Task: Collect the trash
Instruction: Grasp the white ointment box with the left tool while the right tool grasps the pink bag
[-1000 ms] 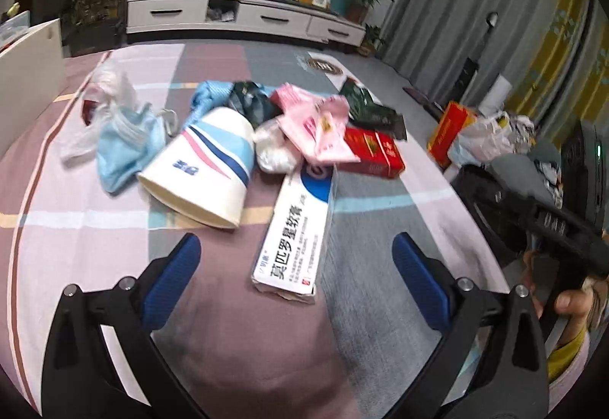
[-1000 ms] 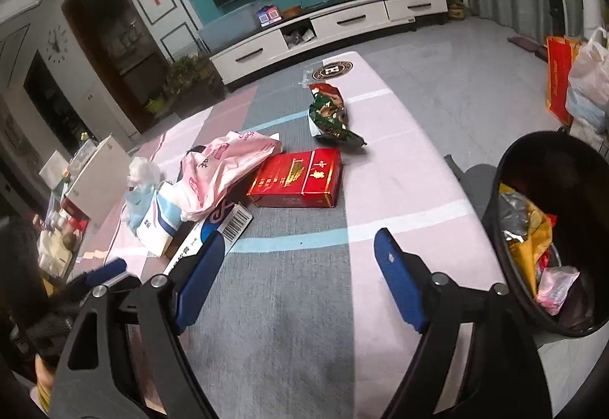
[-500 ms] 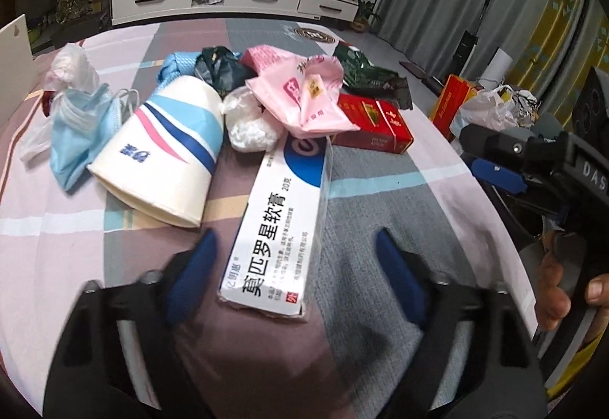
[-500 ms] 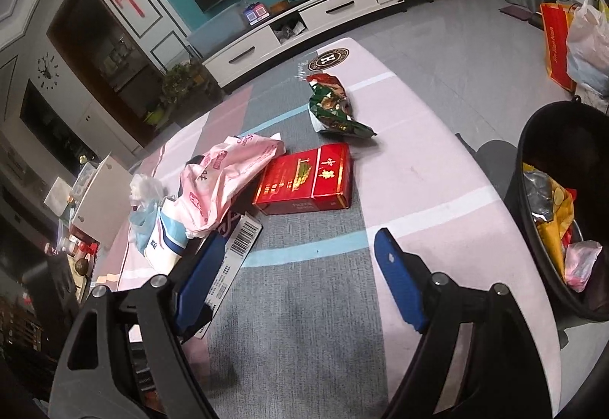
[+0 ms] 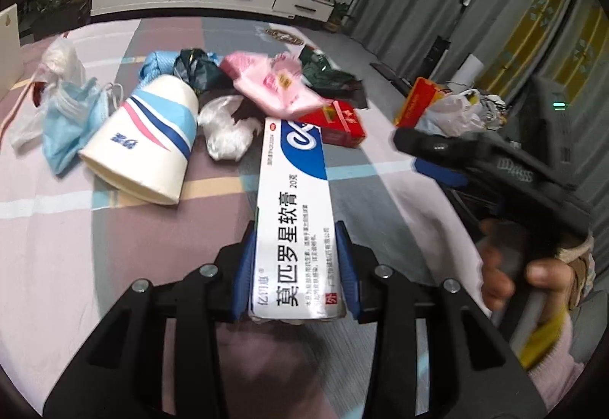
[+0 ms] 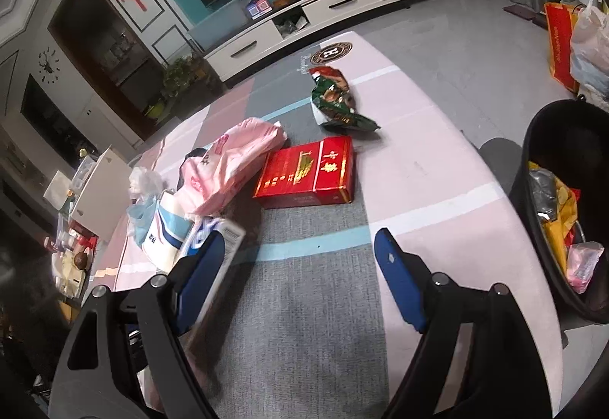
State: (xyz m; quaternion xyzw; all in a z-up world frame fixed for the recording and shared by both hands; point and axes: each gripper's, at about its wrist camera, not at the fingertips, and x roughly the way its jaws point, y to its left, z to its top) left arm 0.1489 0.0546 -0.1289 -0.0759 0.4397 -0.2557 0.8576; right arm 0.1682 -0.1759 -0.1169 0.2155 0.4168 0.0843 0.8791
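Observation:
A long white and blue ointment box [image 5: 293, 190] lies lengthwise between the blue pads of my left gripper [image 5: 295, 240]. The jaws are closing and the pads press on its near end. Its far end reaches toward the red carton [image 5: 338, 122]. In the right wrist view the same box [image 6: 228, 232] shows at the left, beside the open right gripper [image 6: 298, 243], which hovers over the striped tablecloth with nothing between its fingers. A black trash bin [image 6: 552, 137] with wrappers inside stands off the table's right edge.
A tipped paper cup [image 5: 148, 141], blue masks [image 5: 68, 114], a white plastic wad [image 5: 224, 129], a pink bag [image 5: 274, 83] and a green snack bag [image 6: 335, 103] lie on the table. A hand [image 5: 533, 278] holds the right gripper's handle at the table's right edge.
The left jaws have closed in from wide open onto the ointment box, which now sits straight between the pads. The right gripper has hardly moved.

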